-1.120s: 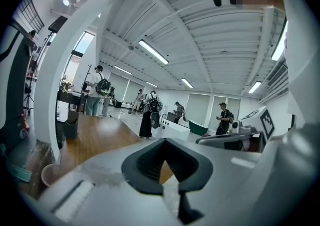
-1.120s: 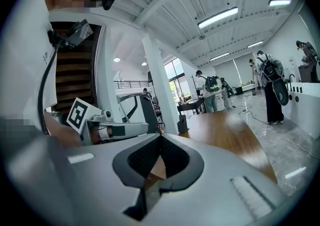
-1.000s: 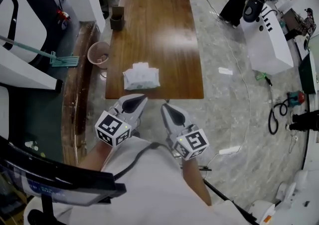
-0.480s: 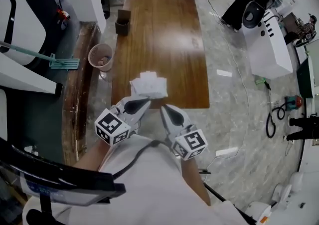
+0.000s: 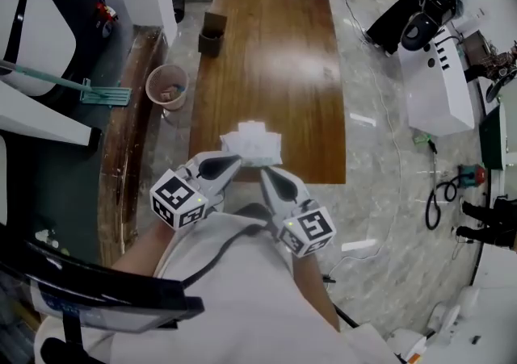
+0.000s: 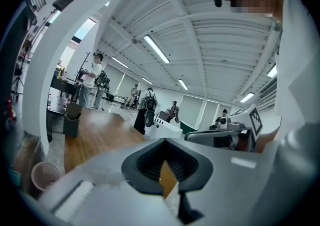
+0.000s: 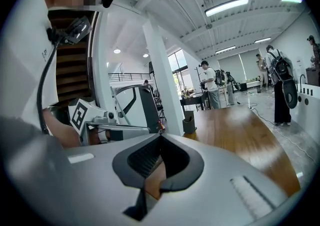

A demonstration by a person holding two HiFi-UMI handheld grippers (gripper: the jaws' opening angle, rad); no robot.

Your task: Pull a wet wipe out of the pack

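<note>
A glossy varnished wooden table gleams above a polished, stone-look floor. The wipe pack is crinkled white plastic film. The left gripper and right gripper show smooth matt grey plastic with black ribbed pads.

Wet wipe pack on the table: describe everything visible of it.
The wet wipe pack is a white, soft-looking, slightly crumpled packet. It lies flat on the wooden table, close to the near edge. A white bit sticks out at its far side; whether it is a flap or a wipe is unclear. No print can be read. The left gripper and right gripper, both shut, have their tips by its near edge; contact cannot be judged.
</note>
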